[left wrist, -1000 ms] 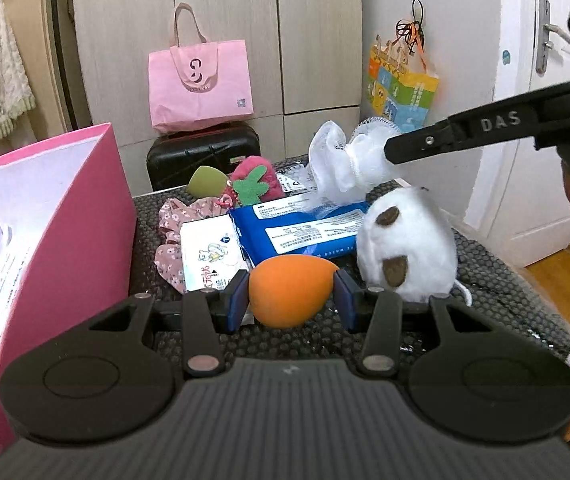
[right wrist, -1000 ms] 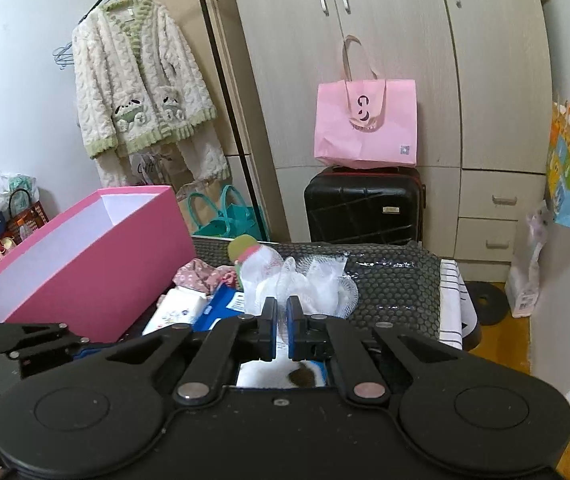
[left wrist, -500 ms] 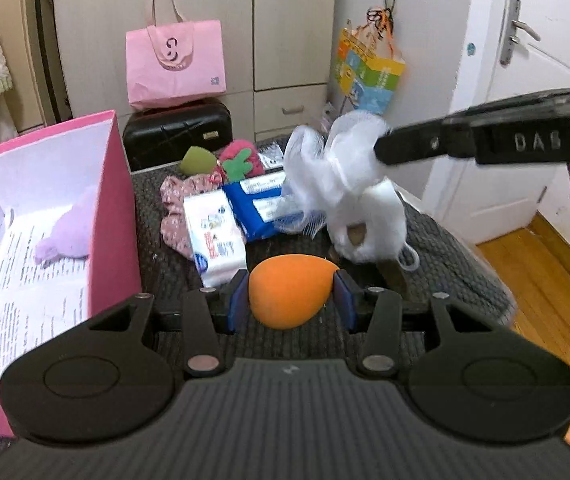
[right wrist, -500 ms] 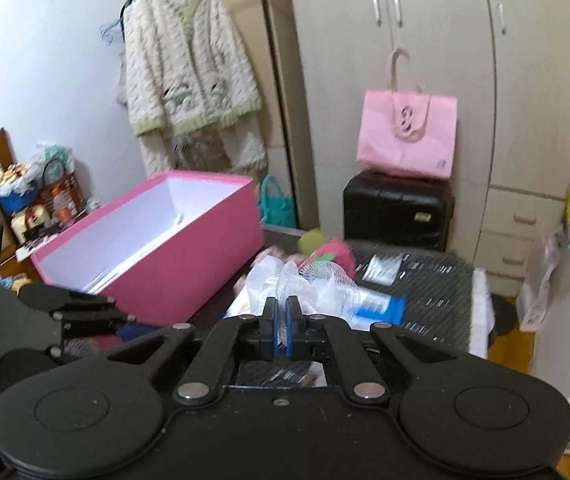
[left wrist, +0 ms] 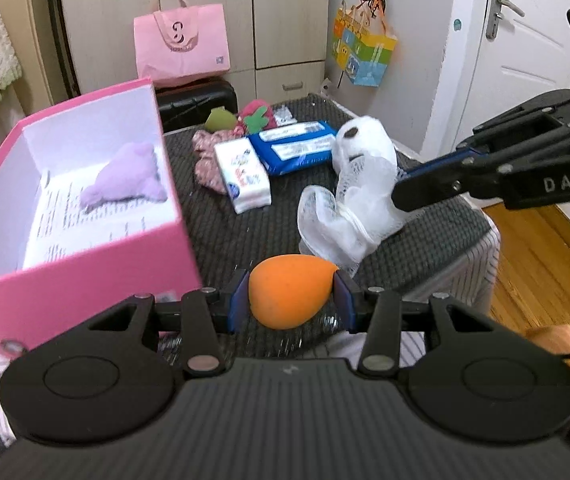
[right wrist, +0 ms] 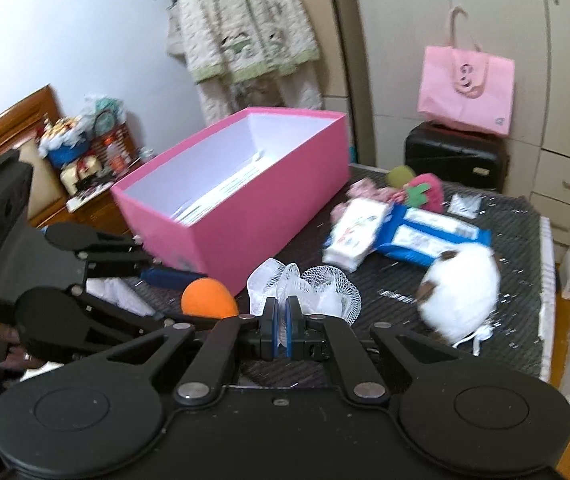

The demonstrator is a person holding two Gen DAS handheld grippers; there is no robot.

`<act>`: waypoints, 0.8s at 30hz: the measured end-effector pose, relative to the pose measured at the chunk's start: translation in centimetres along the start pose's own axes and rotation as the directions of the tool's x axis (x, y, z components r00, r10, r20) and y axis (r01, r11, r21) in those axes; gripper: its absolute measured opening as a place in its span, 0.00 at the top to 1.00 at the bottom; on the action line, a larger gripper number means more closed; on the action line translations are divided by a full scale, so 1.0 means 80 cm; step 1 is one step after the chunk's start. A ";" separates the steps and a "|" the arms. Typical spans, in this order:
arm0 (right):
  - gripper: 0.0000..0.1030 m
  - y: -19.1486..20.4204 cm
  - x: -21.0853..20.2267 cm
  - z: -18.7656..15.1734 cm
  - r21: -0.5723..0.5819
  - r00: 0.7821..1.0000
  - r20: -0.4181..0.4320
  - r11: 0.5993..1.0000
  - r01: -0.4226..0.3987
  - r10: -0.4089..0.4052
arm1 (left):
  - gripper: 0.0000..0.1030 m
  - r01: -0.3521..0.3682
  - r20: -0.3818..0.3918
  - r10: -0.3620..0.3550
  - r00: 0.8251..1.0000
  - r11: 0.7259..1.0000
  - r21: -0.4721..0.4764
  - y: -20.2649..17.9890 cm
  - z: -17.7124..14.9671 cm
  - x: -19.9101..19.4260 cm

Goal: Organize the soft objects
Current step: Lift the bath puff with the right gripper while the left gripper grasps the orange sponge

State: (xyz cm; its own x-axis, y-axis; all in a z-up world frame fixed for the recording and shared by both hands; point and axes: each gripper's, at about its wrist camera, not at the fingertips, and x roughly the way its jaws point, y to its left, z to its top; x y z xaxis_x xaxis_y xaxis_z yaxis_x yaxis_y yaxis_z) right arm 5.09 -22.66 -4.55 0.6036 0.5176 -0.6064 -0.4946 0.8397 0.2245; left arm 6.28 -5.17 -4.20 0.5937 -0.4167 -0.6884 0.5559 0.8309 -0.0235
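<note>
My left gripper (left wrist: 291, 300) is shut on an orange egg-shaped sponge (left wrist: 289, 288), held above the near edge of the table, just right of the pink box (left wrist: 85, 272). Inside the box lies a purple plush (left wrist: 125, 178). My right gripper (right wrist: 282, 320) is shut on a white mesh pouf (right wrist: 305, 288), which hangs just beyond the sponge. In the left wrist view the right gripper (left wrist: 401, 196) comes in from the right with the mesh pouf (left wrist: 337, 220). A white plush with brown spots (right wrist: 461, 296) lies on the mat behind it.
On the dark mat (left wrist: 425, 248) lie a white tissue pack (left wrist: 245, 174), a blue wipes pack (left wrist: 297, 146), a floral scrunchie (left wrist: 205, 160), a red strawberry plush (left wrist: 257, 114) and a green sponge (left wrist: 219, 120). A black suitcase with a pink bag stands behind the table.
Both grippers have drawn back toward the near edge and the pink box, each keeping its hold. The mesh pouf came away from the white plush and now hangs near the orange sponge.
</note>
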 end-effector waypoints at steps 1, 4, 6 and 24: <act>0.95 0.007 0.000 -0.001 -0.007 1.000 -0.011 1.000 -0.010 0.010 | 0.57 0.003 -0.005 -0.003 1.000 1.000 -0.002 0.003 -0.003 -0.005; 0.95 0.023 0.001 0.001 -0.026 0.999 -0.034 0.999 -0.038 0.038 | 0.57 0.019 -0.023 -0.019 1.000 1.000 -0.018 0.015 -0.009 -0.020; 0.95 0.035 0.002 0.003 -0.044 0.998 -0.043 0.997 -0.055 0.053 | 0.57 0.030 -0.027 -0.031 0.999 0.999 -0.033 0.025 -0.012 -0.032; 0.95 0.105 0.003 0.119 -0.216 0.989 -0.004 0.965 -0.146 0.148 | 0.57 0.032 0.072 -0.030 0.997 0.999 -0.024 0.115 0.047 -0.119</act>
State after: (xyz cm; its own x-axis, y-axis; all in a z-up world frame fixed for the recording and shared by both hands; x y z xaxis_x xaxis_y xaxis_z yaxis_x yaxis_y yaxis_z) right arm 7.06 -13.95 4.42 0.5208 0.6357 -0.5698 -0.7005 0.6997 0.1403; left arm 7.94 5.08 4.90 0.6171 -0.4671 -0.6333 0.5607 0.8257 -0.0627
